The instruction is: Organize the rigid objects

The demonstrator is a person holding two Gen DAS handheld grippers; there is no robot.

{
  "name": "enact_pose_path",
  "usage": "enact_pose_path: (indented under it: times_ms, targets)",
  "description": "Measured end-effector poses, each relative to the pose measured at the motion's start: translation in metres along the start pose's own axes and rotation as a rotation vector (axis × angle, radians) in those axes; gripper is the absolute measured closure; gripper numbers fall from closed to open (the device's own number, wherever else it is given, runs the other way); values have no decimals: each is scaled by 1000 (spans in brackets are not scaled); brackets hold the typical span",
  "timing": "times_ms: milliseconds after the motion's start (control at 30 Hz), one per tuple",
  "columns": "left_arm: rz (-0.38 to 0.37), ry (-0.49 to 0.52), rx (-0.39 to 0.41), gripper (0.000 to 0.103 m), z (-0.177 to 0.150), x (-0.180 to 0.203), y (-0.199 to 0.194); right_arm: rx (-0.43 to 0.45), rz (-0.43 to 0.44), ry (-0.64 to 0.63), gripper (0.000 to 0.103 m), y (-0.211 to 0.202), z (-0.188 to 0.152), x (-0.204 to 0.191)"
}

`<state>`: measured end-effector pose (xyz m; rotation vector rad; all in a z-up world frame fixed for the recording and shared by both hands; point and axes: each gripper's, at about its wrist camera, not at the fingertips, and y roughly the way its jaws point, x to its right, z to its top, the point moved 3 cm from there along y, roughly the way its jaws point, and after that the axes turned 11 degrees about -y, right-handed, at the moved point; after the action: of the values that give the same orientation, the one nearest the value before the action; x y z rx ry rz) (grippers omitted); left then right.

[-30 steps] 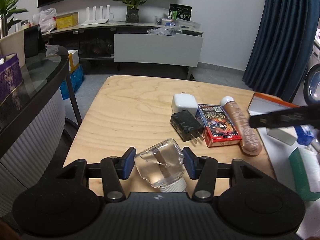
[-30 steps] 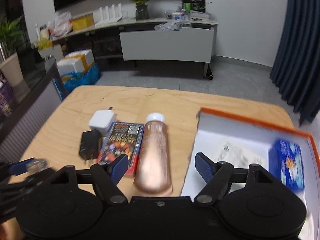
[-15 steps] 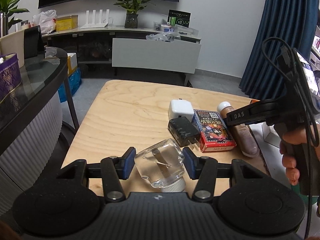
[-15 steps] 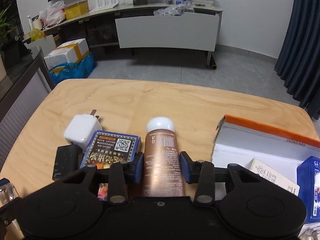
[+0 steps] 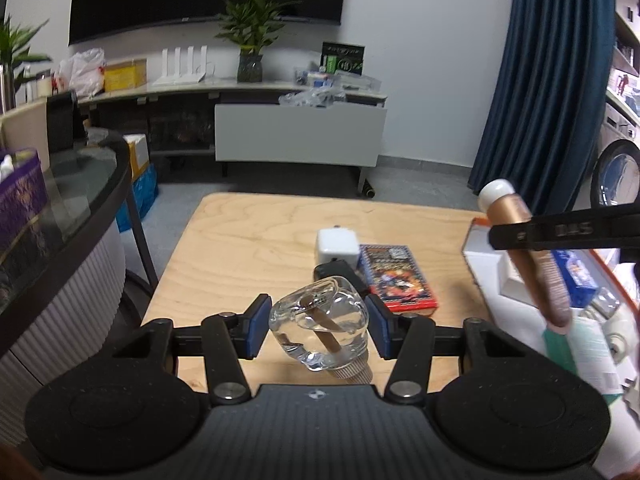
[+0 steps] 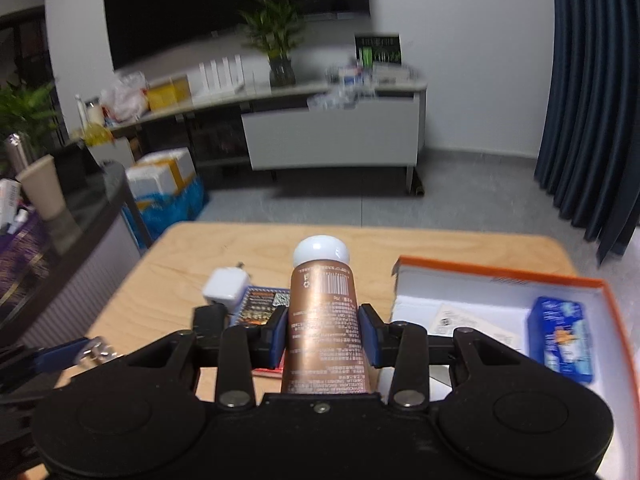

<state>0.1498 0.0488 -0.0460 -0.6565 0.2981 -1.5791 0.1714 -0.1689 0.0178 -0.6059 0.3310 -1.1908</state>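
a: left gripper point(image 5: 317, 330)?
b: clamped on the glass bottle point(image 5: 320, 326), above the worktop point(image 5: 248, 248).
a: right gripper point(image 6: 323, 334)?
b: gripping the brown tube point(image 6: 322, 320), lifted beside the orange box point(image 6: 500, 276), cards point(image 6: 260, 304) farther left.

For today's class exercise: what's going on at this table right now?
A person is tidying with a gripper in each hand. The left gripper is shut on a clear bottle above the table. The right gripper is shut on a brown tube, lifted near the open box. Two chargers and a card pack remain on the table.
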Motion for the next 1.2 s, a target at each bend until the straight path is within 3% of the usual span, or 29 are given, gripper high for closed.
enact_pose_path:
  times_ms: [233,700,900,1200]
  targets:
    - [-41,55,42,51,3,35,-41,75,-51,20,57,-78,-13,15]
    - [-224,150,57,51,-16,148,-93,96,-223,164,56,-193,-85,87]
    - [-262,163,40,51,-23,172,-85,104,-261,203,56,-214,-107,107]
    - [-242,161,44,51,-28,183,-87,120,-246,220,56,-218,-115,116]
